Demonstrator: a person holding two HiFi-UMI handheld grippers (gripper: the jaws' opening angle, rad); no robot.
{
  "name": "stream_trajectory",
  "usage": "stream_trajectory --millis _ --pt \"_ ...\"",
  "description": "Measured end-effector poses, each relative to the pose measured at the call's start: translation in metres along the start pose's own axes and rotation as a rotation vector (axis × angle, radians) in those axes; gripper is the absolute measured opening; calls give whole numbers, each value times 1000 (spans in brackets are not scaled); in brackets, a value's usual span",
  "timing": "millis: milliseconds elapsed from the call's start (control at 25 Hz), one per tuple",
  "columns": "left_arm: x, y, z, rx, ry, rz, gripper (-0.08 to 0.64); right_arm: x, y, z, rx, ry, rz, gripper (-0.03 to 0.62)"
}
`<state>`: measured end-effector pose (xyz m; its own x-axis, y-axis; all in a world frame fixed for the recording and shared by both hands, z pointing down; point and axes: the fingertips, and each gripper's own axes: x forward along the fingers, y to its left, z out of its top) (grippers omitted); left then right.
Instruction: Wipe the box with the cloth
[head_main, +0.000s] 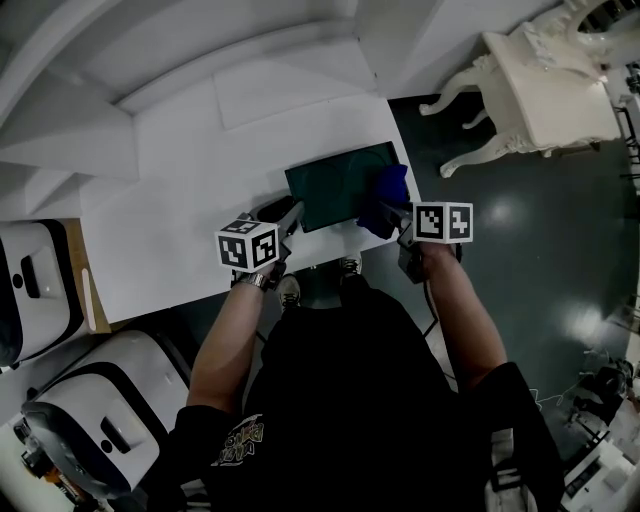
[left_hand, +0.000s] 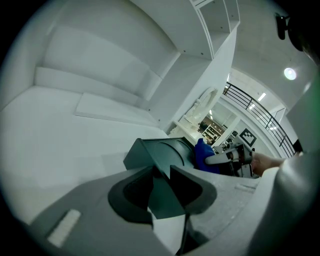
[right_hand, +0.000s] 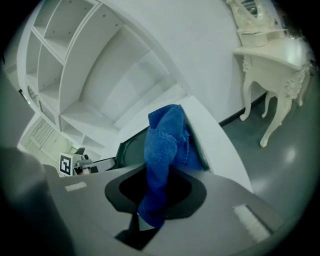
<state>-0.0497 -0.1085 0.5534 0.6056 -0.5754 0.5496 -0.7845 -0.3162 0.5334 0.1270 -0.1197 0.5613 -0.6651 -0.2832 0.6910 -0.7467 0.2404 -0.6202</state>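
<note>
A dark green flat box (head_main: 340, 185) lies on the white table (head_main: 180, 220) near its front right corner. My left gripper (head_main: 292, 215) is shut on the box's near left corner; in the left gripper view the box (left_hand: 165, 155) runs between the jaws. A blue cloth (head_main: 388, 190) rests on the box's right end, and my right gripper (head_main: 398, 218) is shut on it. In the right gripper view the cloth (right_hand: 162, 150) hangs from between the jaws and drapes over the box (right_hand: 127, 150).
White shelving (right_hand: 75, 65) rises behind the table. An ornate white side table (head_main: 545, 85) stands on the dark floor at the right. White machines (head_main: 40, 290) sit at the left, below the table's edge.
</note>
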Motion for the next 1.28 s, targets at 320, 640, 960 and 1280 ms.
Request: stream_trajectory --millis 320,640,960,1280 --pt "1 -1 0 0 -4 -2 104 -20 -26 9 34 -20 -9 95" --pt "1 0 0 5 -6 9 106 -20 -24 8 -7 -23 -55 97" --pt "1 0 2 4 -13 13 106 -10 25 32 -141 -29 -11 97" --pt "2 -2 1 4 -15 31 106 39 100 37 -324 116 123 98"
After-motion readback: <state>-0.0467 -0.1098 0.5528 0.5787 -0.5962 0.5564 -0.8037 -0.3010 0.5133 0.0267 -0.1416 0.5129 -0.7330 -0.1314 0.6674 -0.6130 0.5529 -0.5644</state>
